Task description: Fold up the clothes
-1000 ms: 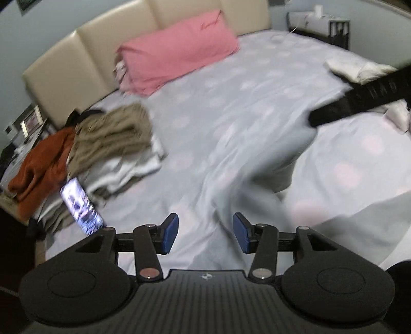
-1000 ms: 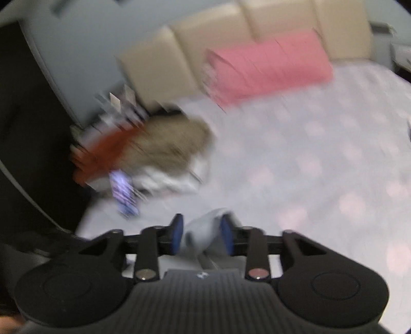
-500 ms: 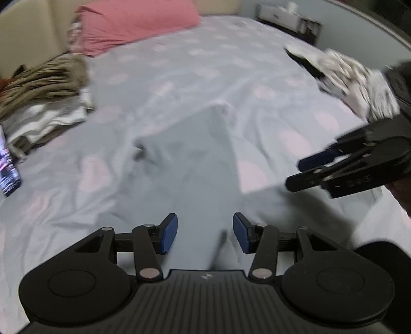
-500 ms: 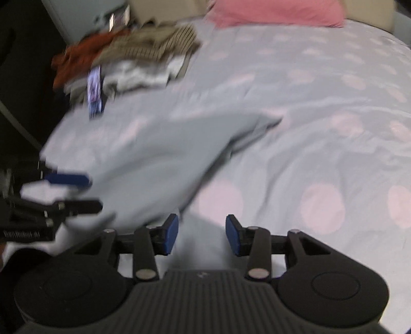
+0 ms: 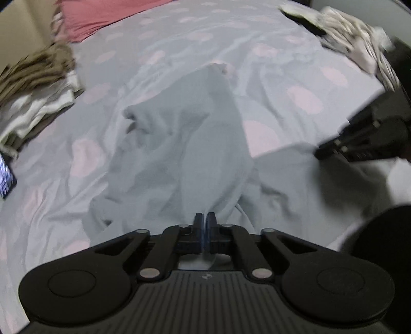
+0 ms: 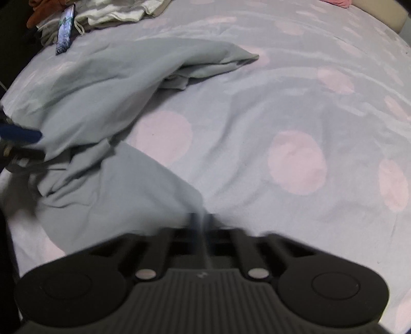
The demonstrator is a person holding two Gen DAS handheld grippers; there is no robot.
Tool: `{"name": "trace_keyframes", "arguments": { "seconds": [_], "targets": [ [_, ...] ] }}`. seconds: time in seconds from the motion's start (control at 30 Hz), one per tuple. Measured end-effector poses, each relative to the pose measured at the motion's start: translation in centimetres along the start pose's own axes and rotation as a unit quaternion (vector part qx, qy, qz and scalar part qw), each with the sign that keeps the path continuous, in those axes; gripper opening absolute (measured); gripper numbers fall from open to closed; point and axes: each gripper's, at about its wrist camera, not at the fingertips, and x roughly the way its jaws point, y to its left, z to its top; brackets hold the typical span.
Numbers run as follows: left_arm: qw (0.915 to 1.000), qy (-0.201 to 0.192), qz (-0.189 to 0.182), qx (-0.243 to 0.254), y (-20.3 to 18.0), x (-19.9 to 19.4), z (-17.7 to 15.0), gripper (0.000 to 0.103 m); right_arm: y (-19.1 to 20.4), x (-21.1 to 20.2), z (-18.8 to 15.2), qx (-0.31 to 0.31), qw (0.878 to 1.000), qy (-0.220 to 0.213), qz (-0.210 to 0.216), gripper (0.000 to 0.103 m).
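No legible txt showing in either view. A small pale logo mark is sitting on each gripper body, too tiny to read. The phone (image 6: 64,33) screen is glowing w/ some pic, but it's blurring out — nothing readable.

Bed (image 5: 282,77): covered by a pale grey sheet with large pink dots, creased in places. Pink pillow (image 5: 102,15): far left, at the head of the bed. Beige padded headboard (image 5: 15,30): far left corner, behind the pillow. Phone (image 6: 64,33): lit screen, lying at the bed's left edge. Orange cloth (image 6: 38,10): far left corner, just beside the phone, only partly in view.
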Motion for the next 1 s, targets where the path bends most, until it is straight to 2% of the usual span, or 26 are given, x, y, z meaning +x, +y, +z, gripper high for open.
{"name": "trace_keyframes", "arguments": {
  "seconds": [0.13,0.3,0.4,0.5,0.57,0.63,0.7,0.73,0.77,0.8,0.83,0.9,1.0],
  "targets": [
    [0.9954,-0.064,0.030,-0.065,4.8,-4.1,1.5,0.000,-0.9,-3.5,0.6,0.000,0.999,-0.046,-0.006,0.002],
    [0.9767,-0.135,0.093,-0.139,11.0,-9.5,2.1,0.000,-4.7,-11.6,2.4,0.022,0.990,-0.132,-0.051,0.002],
    [0.9696,-0.142,0.115,-0.163,13.2,-10.5,2.3,0.000,-7.2,-15.7,2.9,0.037,0.982,-0.170,-0.074,0.002],
    [0.9687,-0.127,0.134,-0.166,13.8,-9.4,2.4,0.000,-9.3,-18.7,3.4,0.047,0.973,-0.197,-0.107,0.002],
    [0.9667,-0.115,0.161,-0.163,13.7,-8.4,2.3,0.002,-10.5,-18.8,3.6,0.064,0.968,-0.202,-0.132,0.002],
    [0.9643,-0.106,0.184,-0.158,13.5,-7.8,2.1,0.012,-11.4,-17.6,3.7,0.075,0.965,-0.188,-0.165,0.003],
    [0.9642,-0.130,0.176,-0.151,13.1,-8.5,1.5,0.020,-11.0,-15.1,3.8,0.059,0.963,-0.144,-0.220,0.011],
    [0.9639,-0.143,0.170,-0.147,13.0,-8.9,1.1,0.025,-10.3,-14.1,3.7,0.043,0.959,-0.132,-0.247,0.012],
    [0.9643,-0.156,0.162,-0.140,12.7,-9.3,0.9,0.028,-9.6,-13.4,3.5,0.029,0.957,-0.127,-0.260,0.018],
    [0.9672,-0.166,0.147,-0.124,12.2,-9.4,0.7,0.035,-8.7,-13.0,3.2,0.022,0.960,-0.138,-0.245,0.032],
    [0.9703,-0.173,0.131,-0.107,11.6,-9.6,0.5,0.044,-7.8,-12.6,2.8,0.016,0.962,-0.147,-0.230,0.036],
    [0.9773,-0.166,0.112,-0.068,10.5,-8.8,0.2,0.048,-5.6,-11.7,2.5,-0.005,0.972,-0.161,-0.173,0.037],
    [0.9869,-0.121,0.100,-0.039,9.3,-6.5,-0.6,0.048,-1.4,-9.8,2.7,-0.054,0.980,-0.157,-0.108,0.039]
  ]
}}
